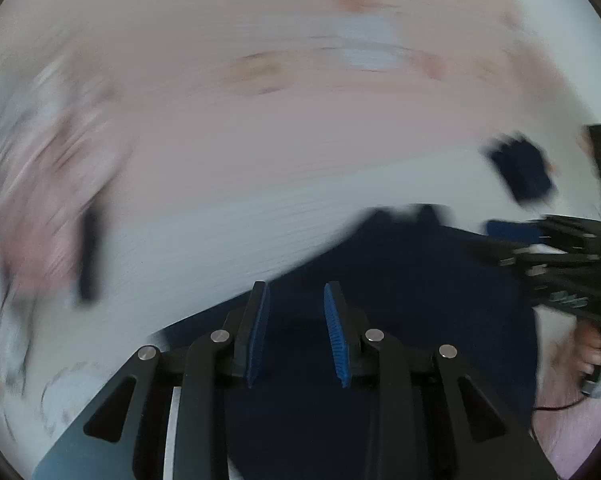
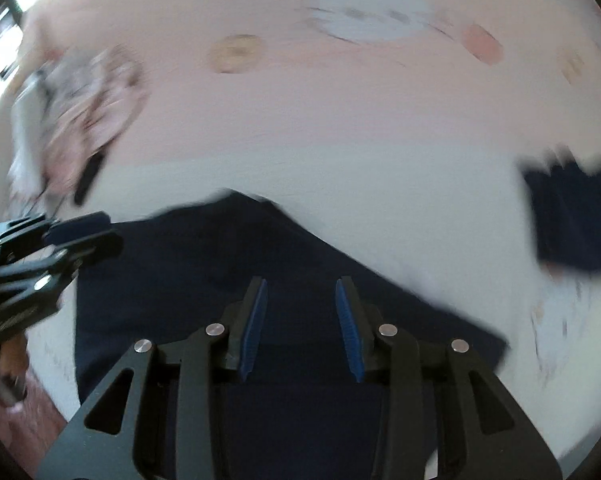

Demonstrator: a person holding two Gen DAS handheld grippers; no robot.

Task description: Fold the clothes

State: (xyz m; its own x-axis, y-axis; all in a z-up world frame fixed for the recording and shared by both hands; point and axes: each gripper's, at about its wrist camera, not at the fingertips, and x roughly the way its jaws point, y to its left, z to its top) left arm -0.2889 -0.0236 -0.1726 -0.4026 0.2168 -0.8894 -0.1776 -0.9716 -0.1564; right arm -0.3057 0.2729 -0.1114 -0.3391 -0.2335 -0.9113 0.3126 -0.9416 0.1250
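A dark navy garment (image 1: 400, 276) lies spread on the pale bedsheet, seen under both grippers; in the right wrist view the garment (image 2: 228, 264) fills the lower middle. My left gripper (image 1: 296, 292) is open above the cloth with nothing between its blue pads. My right gripper (image 2: 302, 286) is open too, hovering over the same garment. The right gripper (image 1: 540, 248) shows at the right edge of the left wrist view, and the left gripper (image 2: 60, 240) at the left edge of the right wrist view. A smaller folded navy piece (image 2: 572, 216) lies apart to the right. Both views are motion-blurred.
The bed cover (image 2: 300, 100) is pink with round printed patches farther back. A crumpled pinkish patterned cloth pile (image 2: 84, 92) with a dark slim object (image 2: 88, 180) sits at the far left. A hand (image 1: 592, 352) holds the right gripper's handle.
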